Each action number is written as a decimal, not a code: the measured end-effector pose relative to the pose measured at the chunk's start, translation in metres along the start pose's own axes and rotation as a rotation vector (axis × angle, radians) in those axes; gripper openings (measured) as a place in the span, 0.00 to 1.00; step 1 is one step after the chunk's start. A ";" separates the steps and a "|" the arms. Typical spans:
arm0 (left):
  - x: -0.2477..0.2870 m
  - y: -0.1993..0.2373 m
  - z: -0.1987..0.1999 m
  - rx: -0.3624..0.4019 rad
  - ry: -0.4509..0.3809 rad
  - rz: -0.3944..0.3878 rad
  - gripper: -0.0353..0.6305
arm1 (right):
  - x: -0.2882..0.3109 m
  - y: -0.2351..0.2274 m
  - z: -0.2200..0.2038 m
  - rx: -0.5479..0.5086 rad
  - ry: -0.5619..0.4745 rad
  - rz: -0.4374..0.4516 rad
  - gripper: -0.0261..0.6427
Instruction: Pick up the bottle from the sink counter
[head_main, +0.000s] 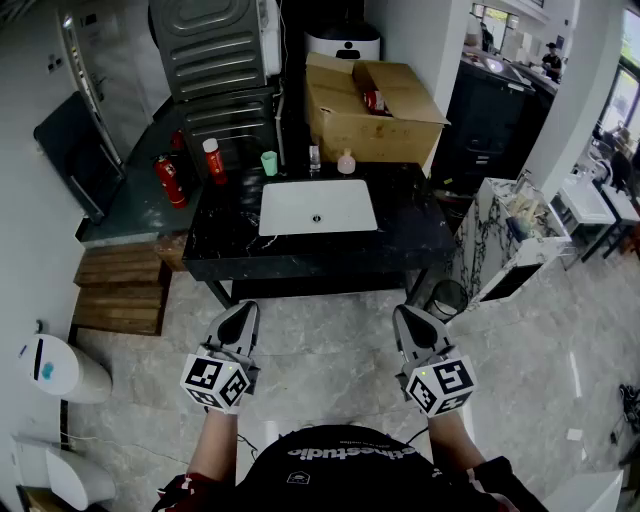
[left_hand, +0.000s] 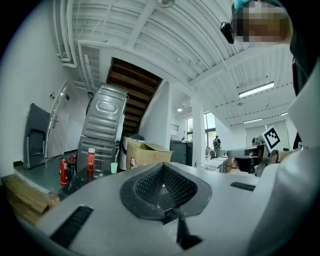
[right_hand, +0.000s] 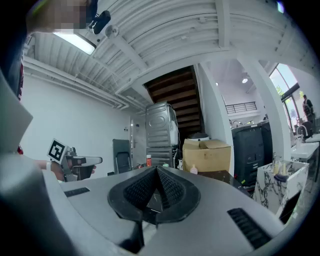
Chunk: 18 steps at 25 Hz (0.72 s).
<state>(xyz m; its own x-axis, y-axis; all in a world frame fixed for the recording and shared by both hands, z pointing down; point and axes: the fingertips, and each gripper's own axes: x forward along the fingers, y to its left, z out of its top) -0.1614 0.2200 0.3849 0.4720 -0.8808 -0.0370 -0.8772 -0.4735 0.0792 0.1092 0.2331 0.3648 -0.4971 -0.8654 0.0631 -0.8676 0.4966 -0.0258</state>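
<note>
A red bottle with a white cap (head_main: 212, 160) stands at the back left of the black sink counter (head_main: 400, 235). A small pink bottle (head_main: 346, 162) stands behind the white basin (head_main: 317, 206). My left gripper (head_main: 245, 310) and right gripper (head_main: 408, 313) hover over the floor in front of the counter, well short of it. Both are shut and hold nothing. In the left gripper view the jaws (left_hand: 162, 167) meet at the tip, with the red bottle (left_hand: 91, 159) far off at the left. In the right gripper view the shut jaws (right_hand: 157, 171) point towards the pink bottle (right_hand: 193, 170).
A green cup (head_main: 269, 163) and a small clear glass (head_main: 314, 157) stand between the two bottles. An open cardboard box (head_main: 370, 110) sits behind the counter. A red fire extinguisher (head_main: 170, 180) stands left of it, above wooden steps (head_main: 120, 290). A marble unit (head_main: 505, 235) is at the right.
</note>
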 end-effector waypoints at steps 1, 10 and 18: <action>0.000 -0.001 0.000 0.002 0.001 0.001 0.08 | 0.000 0.000 0.001 -0.001 -0.001 0.000 0.10; 0.004 -0.006 0.003 0.008 -0.005 0.002 0.08 | 0.000 -0.004 0.002 -0.002 -0.009 0.002 0.10; 0.009 -0.017 -0.001 -0.005 0.001 0.005 0.08 | -0.007 -0.012 0.003 -0.001 -0.020 0.002 0.10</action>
<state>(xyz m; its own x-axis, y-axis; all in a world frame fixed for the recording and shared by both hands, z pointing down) -0.1423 0.2195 0.3844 0.4673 -0.8834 -0.0354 -0.8793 -0.4686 0.0847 0.1235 0.2332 0.3622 -0.4990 -0.8655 0.0427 -0.8666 0.4984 -0.0251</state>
